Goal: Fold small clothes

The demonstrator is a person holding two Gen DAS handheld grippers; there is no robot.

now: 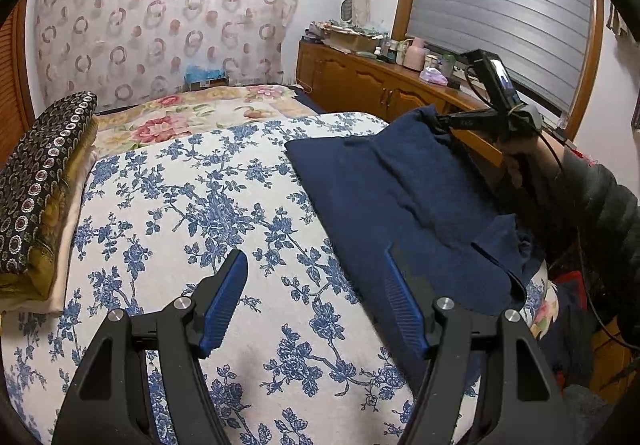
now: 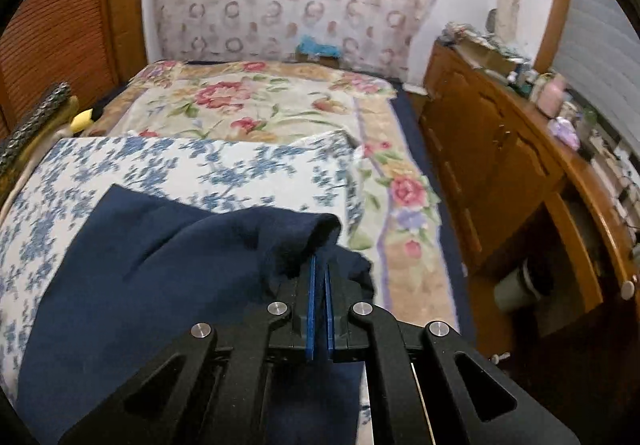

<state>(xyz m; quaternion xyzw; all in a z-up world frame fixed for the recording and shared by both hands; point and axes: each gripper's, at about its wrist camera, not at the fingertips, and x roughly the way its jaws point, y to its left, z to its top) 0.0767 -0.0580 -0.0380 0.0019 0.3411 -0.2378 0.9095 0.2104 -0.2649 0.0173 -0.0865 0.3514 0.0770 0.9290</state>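
We fold a navy garment (image 1: 400, 189) on a blue-flowered bedspread (image 1: 192, 205), one handheld gripper at work and one waiting. Our right gripper (image 2: 320, 265) has its blue pads pressed together on a bunched edge of the cloth, which drapes over the closed tips and falls away to their left across the bed. From the left wrist view that same gripper (image 1: 444, 119) holds the raised far corner while the rest of the garment lies flat, a ridge running through its middle. Our left gripper (image 1: 316, 297) stands with its jaws wide apart and nothing between them, the bare bedspread ahead of its tips. The garment's near edge lies under its right-hand finger (image 1: 404, 301); whether that finger touches the fabric we cannot tell.

The risk, as we judge it, lies in the pinch: only a small fold of fabric sits between the right pads, and a quick carry across could pull it free, dropping the corner short and leaving a crooked fold. With the left jaws not pinning anything, the whole garment could also drag across the bedspread instead of folding over itself
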